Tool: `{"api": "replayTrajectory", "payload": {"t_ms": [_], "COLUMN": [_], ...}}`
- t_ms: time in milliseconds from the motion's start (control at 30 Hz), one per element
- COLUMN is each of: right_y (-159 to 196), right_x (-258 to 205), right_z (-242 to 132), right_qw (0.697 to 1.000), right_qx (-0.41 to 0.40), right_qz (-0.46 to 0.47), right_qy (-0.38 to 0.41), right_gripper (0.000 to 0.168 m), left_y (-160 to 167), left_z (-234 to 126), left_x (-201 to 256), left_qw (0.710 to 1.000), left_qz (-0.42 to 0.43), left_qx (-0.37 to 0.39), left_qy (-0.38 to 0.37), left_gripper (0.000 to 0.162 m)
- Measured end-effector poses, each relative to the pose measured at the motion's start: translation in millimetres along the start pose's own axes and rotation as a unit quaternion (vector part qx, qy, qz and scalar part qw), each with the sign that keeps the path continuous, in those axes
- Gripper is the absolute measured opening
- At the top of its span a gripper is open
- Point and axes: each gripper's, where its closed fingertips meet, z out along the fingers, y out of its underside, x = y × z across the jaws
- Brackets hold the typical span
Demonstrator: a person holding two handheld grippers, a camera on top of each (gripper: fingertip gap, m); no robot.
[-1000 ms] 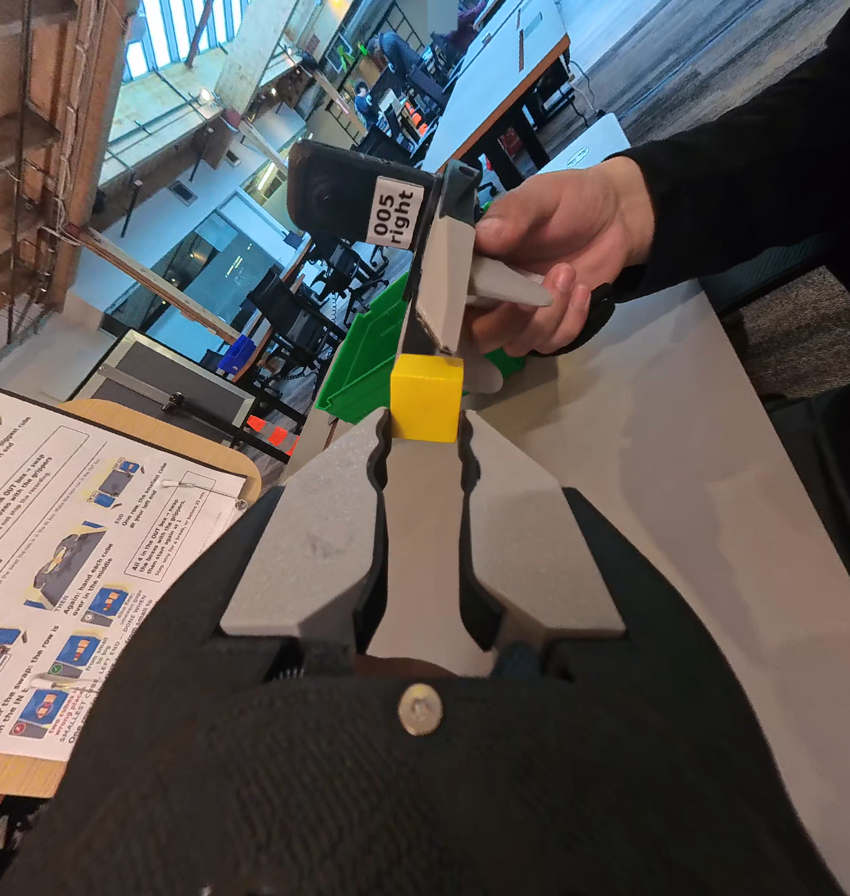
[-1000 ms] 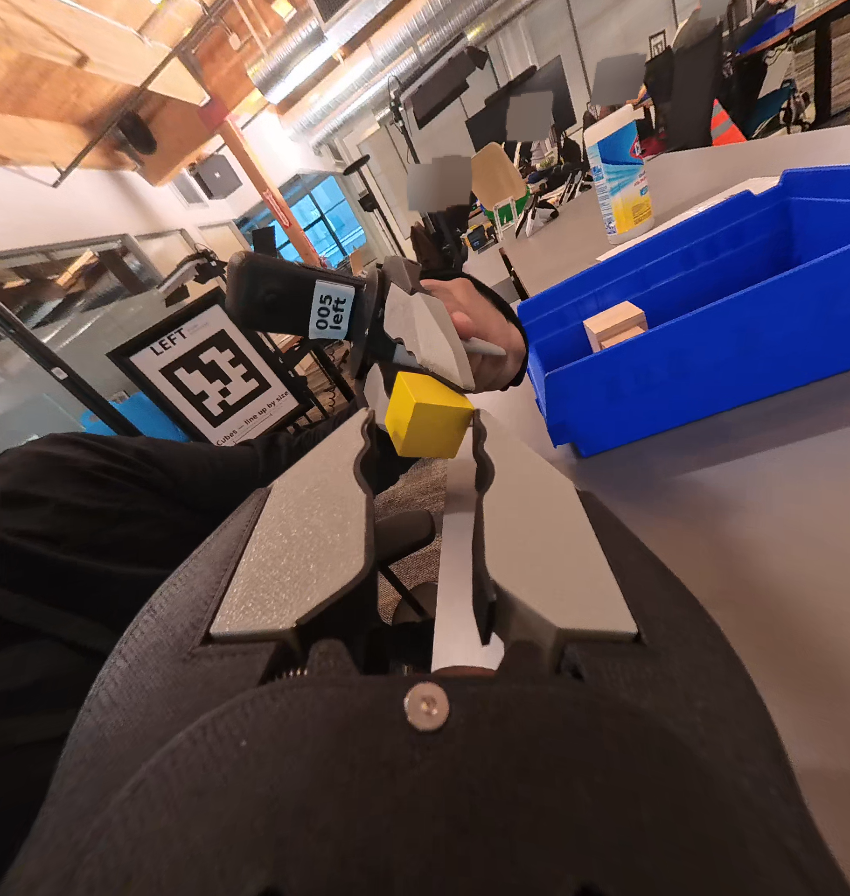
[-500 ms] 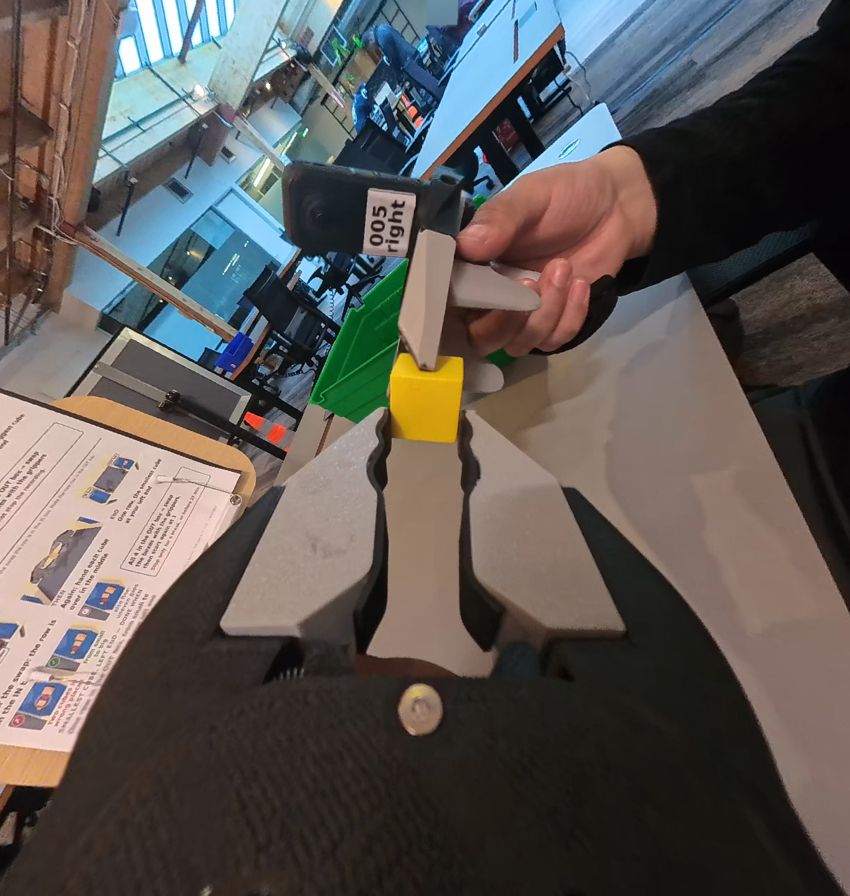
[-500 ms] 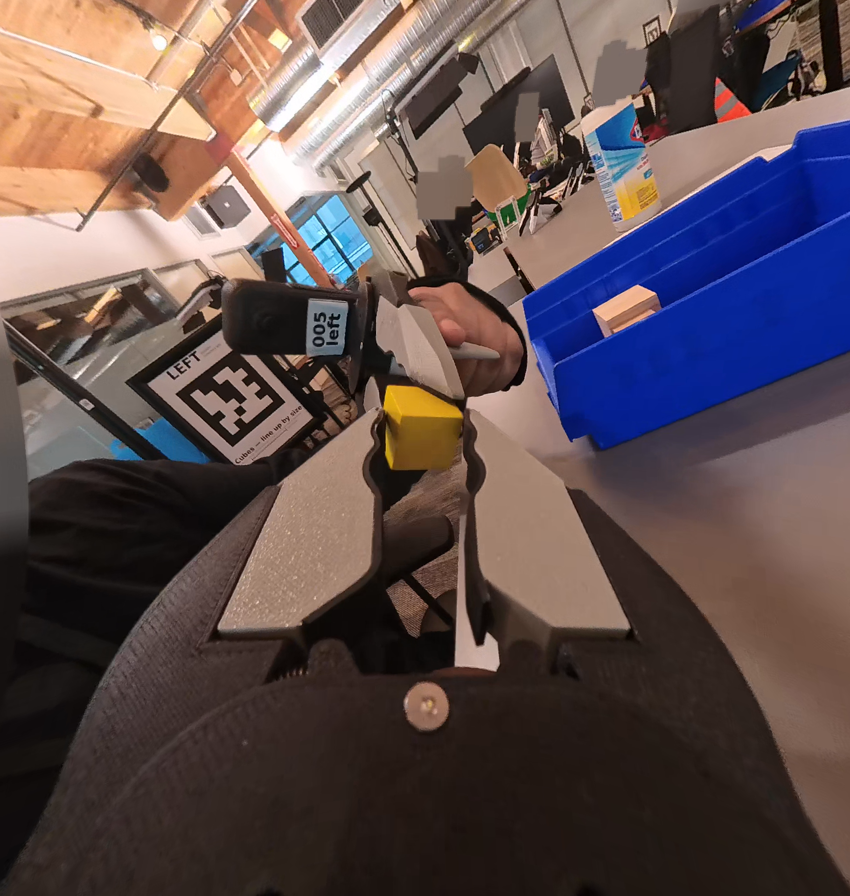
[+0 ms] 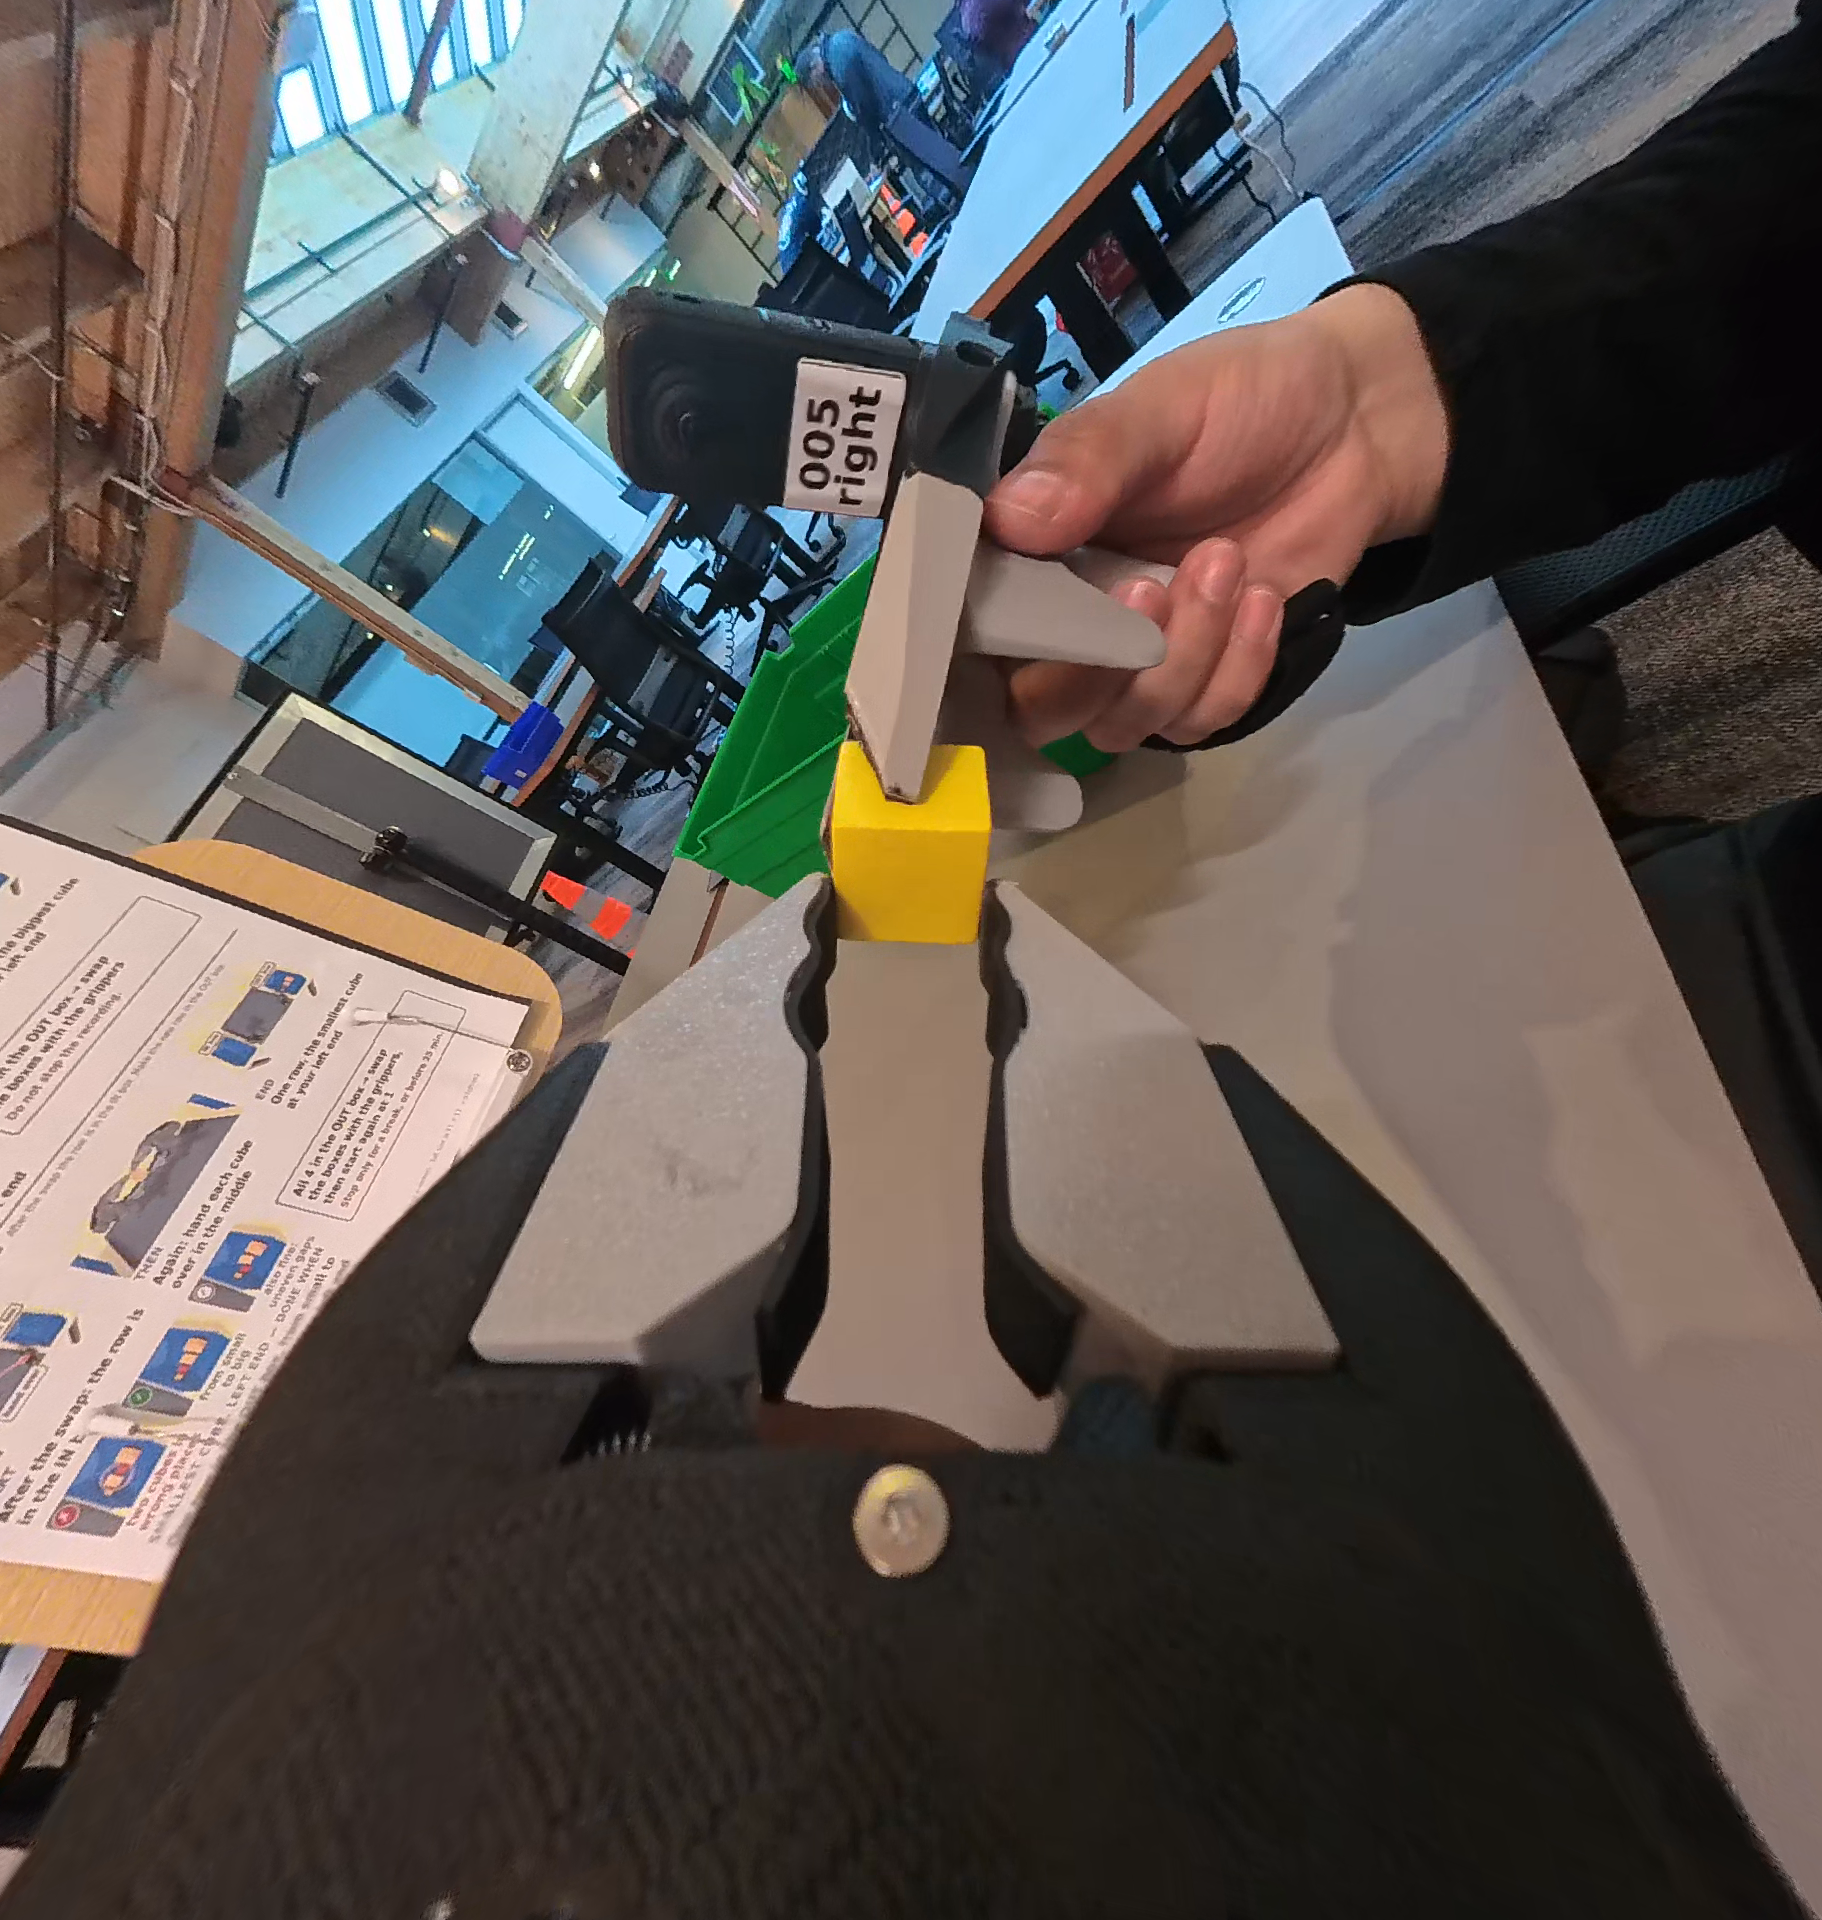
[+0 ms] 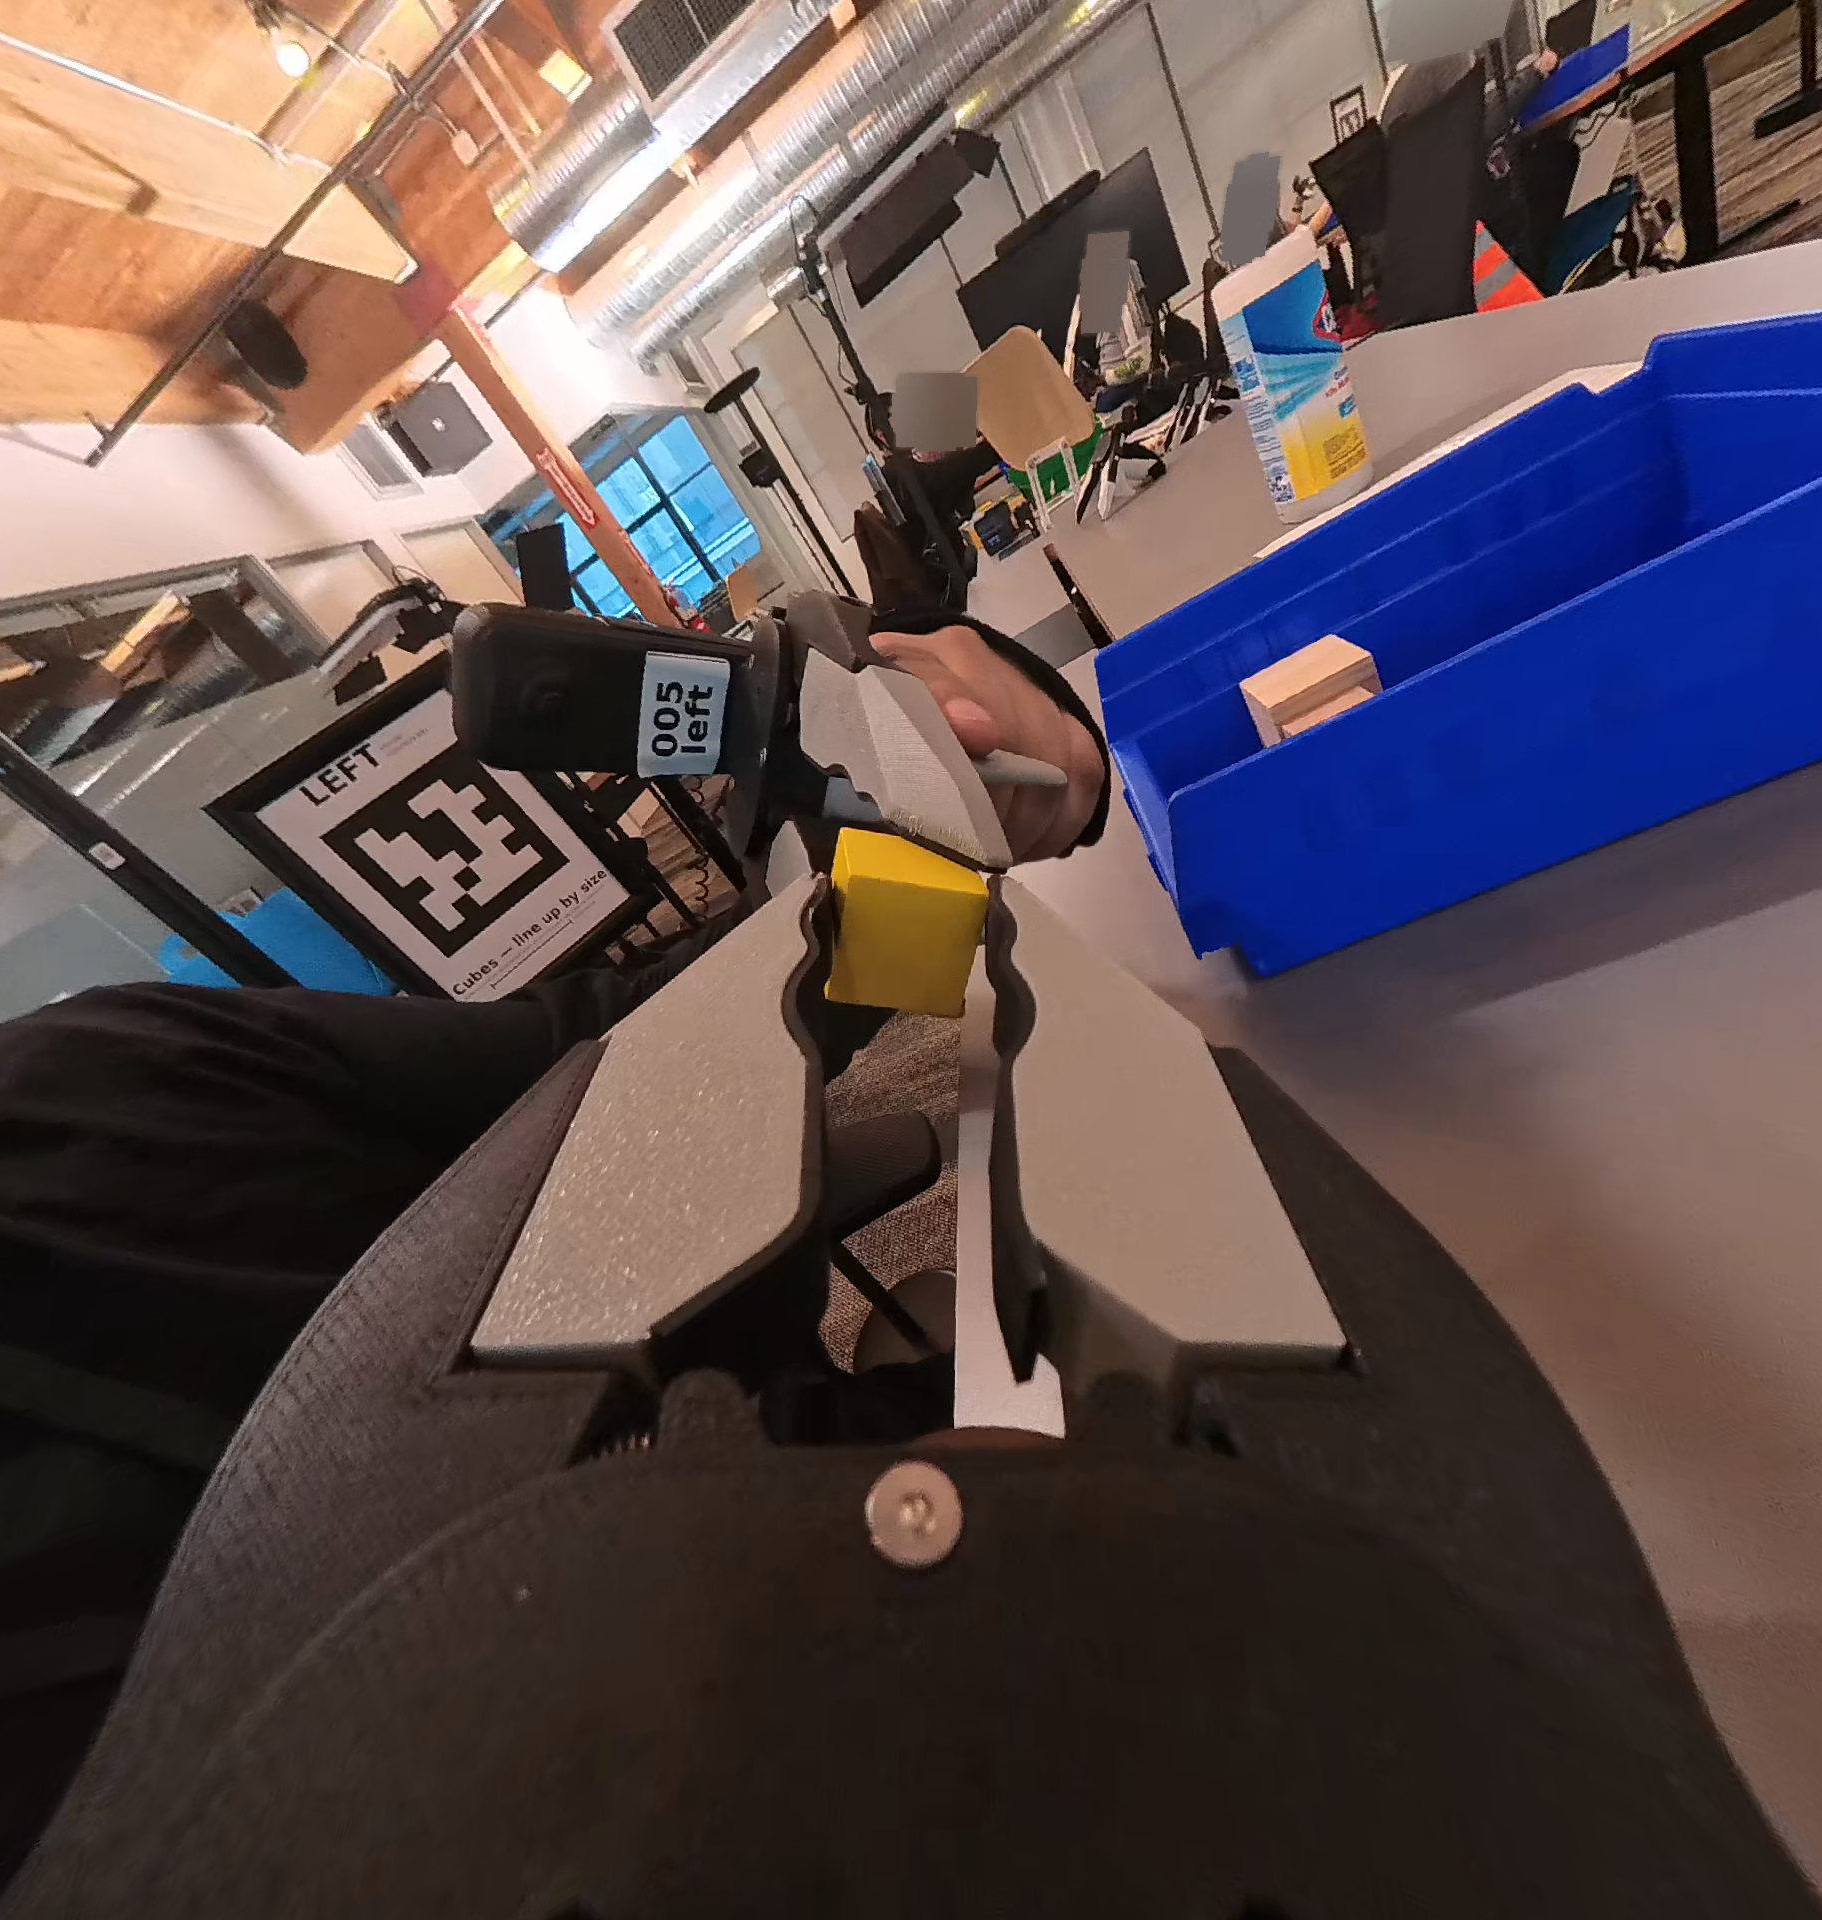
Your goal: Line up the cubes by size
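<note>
Yellow cube (image 5: 909,862): far faces hidden behind right gripper (image 5: 912,800) finger, underside unseen. Green bin (image 5: 782,769) mostly blocked by the cube and a hand (image 5: 1229,520); contents unseen. Instruction sheet (image 5: 159,1143) cut by left edge. Blue bin (image 6: 1509,707) runs off right edge. Wooden block (image 6: 1307,686) bottom hidden by the bin wall.

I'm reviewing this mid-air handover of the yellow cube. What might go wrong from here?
Both the left gripper and right gripper pinch the yellow cube only at their tips, above the table edge. If one releases early or they pull apart crooked, the cube may slip and fall off the table.
</note>
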Motion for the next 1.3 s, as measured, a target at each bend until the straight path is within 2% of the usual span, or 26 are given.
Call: {"api": "replayTrajectory", "payload": {"t_ms": [433, 467, 600, 667, 767, 833, 967, 1067, 1167, 1300], "right_y": [3, 3, 4, -2, -23, -41, -70, -69, -54, -9], "right_x": [1, 3, 3, 2, 1, 9, 53, 98, 139, 173], "right_z": [-1, -1, -9, -23, -62, -99, -189, -251, -299, -335], "right_qw": [1.000, 1.000, 1.000, 1.000, 0.997, 0.989, 0.940, 0.892, 0.841, 0.786], "right_qx": [-0.004, -0.005, -0.005, 0.000, 0.018, 0.014, -0.066, -0.170, -0.272, -0.411], "right_qz": [0.001, 0.000, 0.002, -0.010, -0.043, -0.085, -0.180, -0.205, -0.212, -0.204], "right_qy": [0.008, 0.012, 0.014, 0.023, 0.059, 0.120, 0.281, 0.365, 0.418, 0.415], "right_gripper": [0.025, 0.025, 0.025, 0.025, 0.025, 0.025, 0.025, 0.025, 0.025, 0.026], "left_y": [1, 1, 4, 10, 24, 34, 55, 64, 62, 68], "left_z": [1, 0, -9, -13, -15, -15, -30, -40, -46, -48], "left_x": [2, 2, 2, 10, 19, 40, 72, 71, 63, 66], "left_qw": [1.000, 1.000, 0.998, 0.994, 0.974, 0.957, 0.950, 0.943, 0.937, 0.936], "left_qz": [-0.010, -0.017, -0.067, -0.113, -0.219, -0.278, -0.282, -0.291, -0.318, -0.318], "left_qx": [0.003, 0.004, 0.003, -0.011, -0.044, -0.065, -0.119, -0.139, -0.117, -0.124], "left_qy": [-0.003, -0.005, -0.009, 0.001, -0.041, -0.047, -0.067, -0.075, -0.088, -0.084], "left_gripper": [0.025, 0.027, 0.057, 0.064, 0.063, 0.057, 0.057, 0.057, 0.057, 0.055]}}
